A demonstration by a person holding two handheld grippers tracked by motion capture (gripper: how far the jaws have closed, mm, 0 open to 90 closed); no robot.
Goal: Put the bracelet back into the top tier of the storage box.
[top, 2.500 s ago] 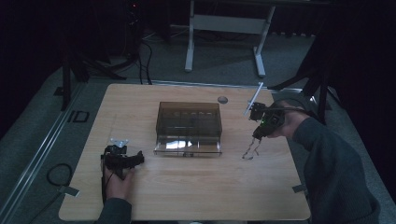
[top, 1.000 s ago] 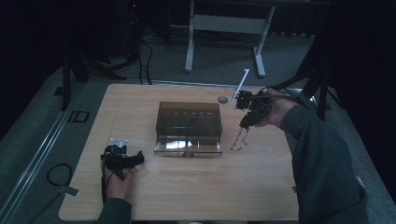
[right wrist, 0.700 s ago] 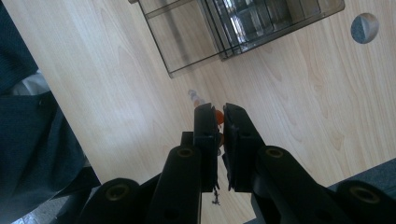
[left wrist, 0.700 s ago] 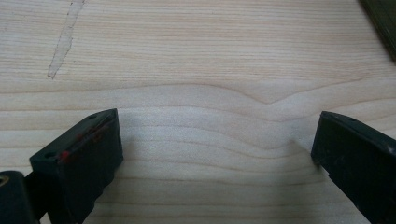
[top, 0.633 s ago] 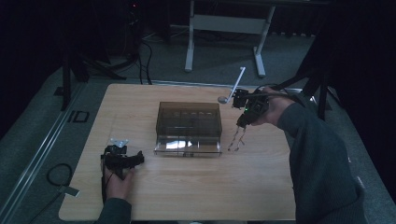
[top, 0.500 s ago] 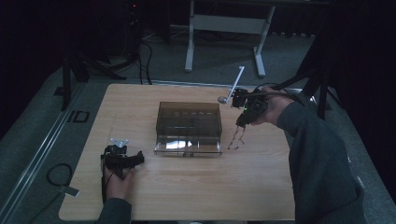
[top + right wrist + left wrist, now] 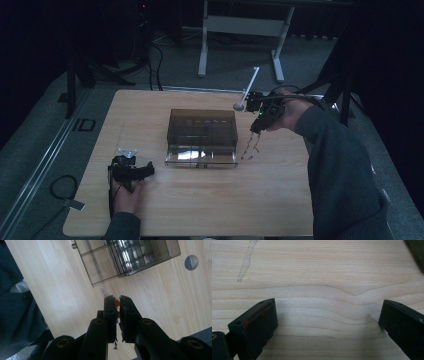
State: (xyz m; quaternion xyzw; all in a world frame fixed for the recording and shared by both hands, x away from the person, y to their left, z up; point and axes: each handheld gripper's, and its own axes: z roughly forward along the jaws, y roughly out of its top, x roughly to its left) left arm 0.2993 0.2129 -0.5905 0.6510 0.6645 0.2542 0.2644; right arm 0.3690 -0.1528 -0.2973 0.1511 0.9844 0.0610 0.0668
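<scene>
A smoked clear plastic box sits mid-table, its lower front tray sticking out toward me. My right gripper hovers just off the box's right side, shut on a string of beads that dangles down to the tabletop. In the right gripper view an orange bead is pinched between the jaws of the right gripper, pale beads trail beyond, and the box lies ahead. My left gripper rests on the table at the front left, and the left gripper stands open over bare wood.
A round cable hole pierces the wooden table behind the box's right corner. The floor beyond holds a white desk frame and dark stands. A dark sleeve crosses the table's right side.
My right gripper has carried the bead string leftward and farther back, from the right part of the table to beside the box. The left gripper has stayed still.
</scene>
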